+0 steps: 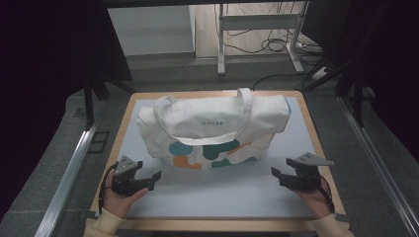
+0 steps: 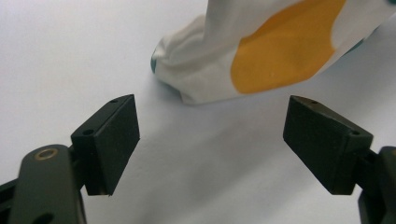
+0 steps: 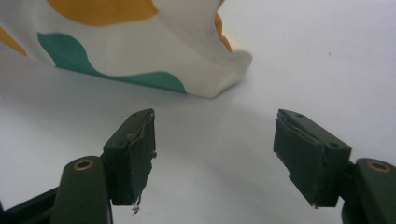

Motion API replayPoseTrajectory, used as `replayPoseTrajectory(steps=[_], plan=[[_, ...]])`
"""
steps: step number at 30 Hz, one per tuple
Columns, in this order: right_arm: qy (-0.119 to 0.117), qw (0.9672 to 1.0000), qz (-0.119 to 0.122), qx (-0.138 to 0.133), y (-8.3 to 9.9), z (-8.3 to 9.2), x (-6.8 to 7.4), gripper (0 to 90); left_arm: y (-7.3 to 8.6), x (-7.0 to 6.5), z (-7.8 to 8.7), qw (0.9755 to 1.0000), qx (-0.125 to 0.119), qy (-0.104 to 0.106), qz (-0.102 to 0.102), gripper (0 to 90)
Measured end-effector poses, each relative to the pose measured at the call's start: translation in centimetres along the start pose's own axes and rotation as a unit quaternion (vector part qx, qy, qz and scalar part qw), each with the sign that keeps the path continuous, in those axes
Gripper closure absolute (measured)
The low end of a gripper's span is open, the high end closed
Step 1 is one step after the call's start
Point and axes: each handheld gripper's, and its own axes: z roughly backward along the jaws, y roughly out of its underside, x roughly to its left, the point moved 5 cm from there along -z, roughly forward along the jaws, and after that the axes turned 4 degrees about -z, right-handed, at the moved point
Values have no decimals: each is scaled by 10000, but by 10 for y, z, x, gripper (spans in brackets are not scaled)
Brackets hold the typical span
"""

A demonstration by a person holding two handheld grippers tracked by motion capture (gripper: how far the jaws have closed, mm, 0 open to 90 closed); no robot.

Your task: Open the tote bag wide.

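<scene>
A cream canvas tote bag (image 1: 212, 128) with teal and orange patches lies folded on the white mat (image 1: 217, 192), its handles flopped across its top. My left gripper (image 1: 150, 178) rests near the front left, open, aimed at the bag's near left corner (image 2: 187, 84) a short way off. My right gripper (image 1: 276, 176) sits near the front right, open too, facing the bag's near right corner (image 3: 219, 79). Nothing is between the jaws of either gripper (image 2: 210, 140) (image 3: 212, 154).
The mat covers a wooden table (image 1: 316, 133) with narrow bare margins. Beyond the table stand a white desk frame (image 1: 257, 29) and floor cables (image 1: 276, 47). Metal rails (image 1: 69, 173) run along both sides. Bare mat lies between the grippers, in front of the bag.
</scene>
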Motion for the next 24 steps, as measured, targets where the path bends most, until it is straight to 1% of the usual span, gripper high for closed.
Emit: replayPoseTrajectory(steps=[2, 3, 7, 11, 13, 14, 17, 18, 20, 21, 22, 24], plan=[[-18, 10000, -1, -16, -2, 1, 0, 294, -4, 1, 3, 10000, -68, 6, 35, 186], [-58, 10000, 0, -71, -7, 2, 1, 294, -8, 1, 7, 9999, -110, 49, 46, 189], [-56, 9999, 53, -113, -14, 3, 2, 294, -12, -1, 8, 9999, -93, 102, 13, 201], [-53, 9998, 93, -184, -22, 8, 1, 294, -19, -2, 11, 9998, -136, 154, -12, 206], [-50, 9998, 61, -207, -26, 10, -1, 294, -24, -2, 15, 9997, -202, 168, -23, 205], [-52, 9997, 55, -215, -28, 11, -2, 294, -24, -2, 15, 9997, -202, 168, -23, 206], [-76, 9996, 25, -265, -36, 14, -4, 294, -33, 0, 21, 9993, -300, 203, -22, 204], [-76, 9996, 25, -265, -36, 14, -4, 294, -33, 0, 21, 9993, -300, 203, -22, 203], [-57, 9994, 108, -322, -47, 17, -5, 294, -41, 2, 25, 9990, -382, 220, -30, 199], [-57, 9994, 108, -322, -47, 17, -5, 294, -41, 2, 25, 9990, -382, 220, -30, 196], [-58, 9992, 115, -376, -54, 19, -5, 294, -44, 2, 27, 9989, -410, 227, -23, 195], [-51, 9991, 119, -395, -57, 20, -5, 294, -50, 3, 29, 9986, -467, 243, -25, 195]])
